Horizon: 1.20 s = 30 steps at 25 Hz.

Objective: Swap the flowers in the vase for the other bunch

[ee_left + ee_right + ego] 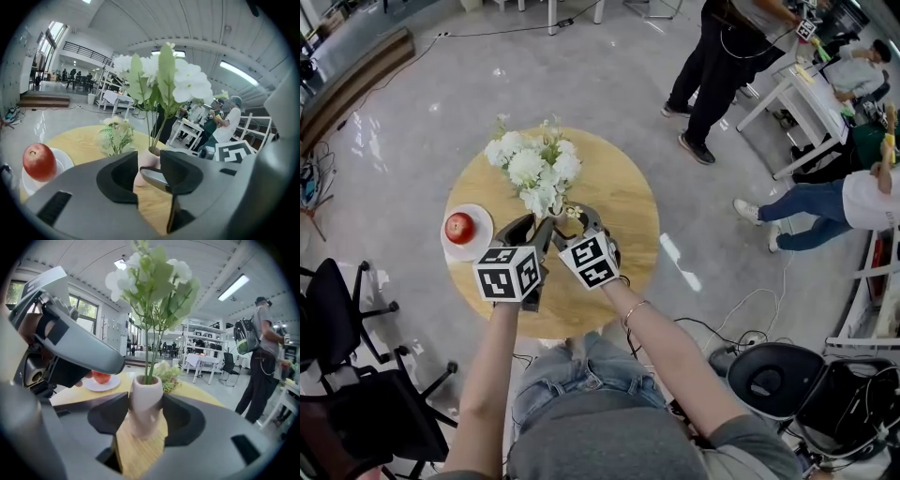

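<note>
A pale pink vase (146, 401) stands on the round wooden table (619, 197) and holds tall white flowers (534, 169) with green leaves. My right gripper (146, 422) is shut on the vase, one pad pressing on each side of its body. My left gripper (149, 174) is just left of the vase, open with nothing between its jaws. Through its gap I see the vase (145, 161) and one of the right gripper's fingers (157, 178). A second, smaller bunch (115, 136) of pale blooms and fern-like greens lies on the table beyond the vase.
A red apple (459, 226) sits on a white plate (478, 246) at the table's left edge. Black office chairs (347, 328) stand at the left. People (722, 56) and white tables (797, 94) are at the back right. Black round equipment (769, 380) sits at the lower right.
</note>
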### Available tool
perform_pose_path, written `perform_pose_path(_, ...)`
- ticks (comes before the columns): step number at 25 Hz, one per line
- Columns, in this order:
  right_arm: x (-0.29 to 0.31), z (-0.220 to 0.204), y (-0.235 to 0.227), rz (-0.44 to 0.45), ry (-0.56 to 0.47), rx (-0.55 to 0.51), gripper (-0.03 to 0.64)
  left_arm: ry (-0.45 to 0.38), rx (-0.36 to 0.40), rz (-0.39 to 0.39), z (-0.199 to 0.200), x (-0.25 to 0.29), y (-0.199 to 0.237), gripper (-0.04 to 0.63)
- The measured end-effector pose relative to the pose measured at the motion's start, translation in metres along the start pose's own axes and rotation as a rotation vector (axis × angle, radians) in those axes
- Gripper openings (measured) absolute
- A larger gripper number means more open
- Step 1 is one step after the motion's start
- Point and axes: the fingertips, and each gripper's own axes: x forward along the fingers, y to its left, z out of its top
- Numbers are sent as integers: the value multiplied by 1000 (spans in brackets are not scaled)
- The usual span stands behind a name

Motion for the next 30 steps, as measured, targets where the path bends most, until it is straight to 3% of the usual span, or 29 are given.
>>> perform_pose_path(13, 5, -12, 10, -22, 13, 13, 233, 20, -67, 30, -29, -26, 28, 152)
perform_pose_path(21, -10, -26, 3, -58, 65, 5, 233, 31, -72, 37, -27, -25, 31, 152)
perform_pose_path(26, -29, -46, 19, -75, 68, 75, 233, 49, -69, 28, -38, -27, 34, 146)
perform_pose_path(30, -47, -53, 23, -86, 49, 147, 190, 67, -62, 17, -46, -26, 30, 133)
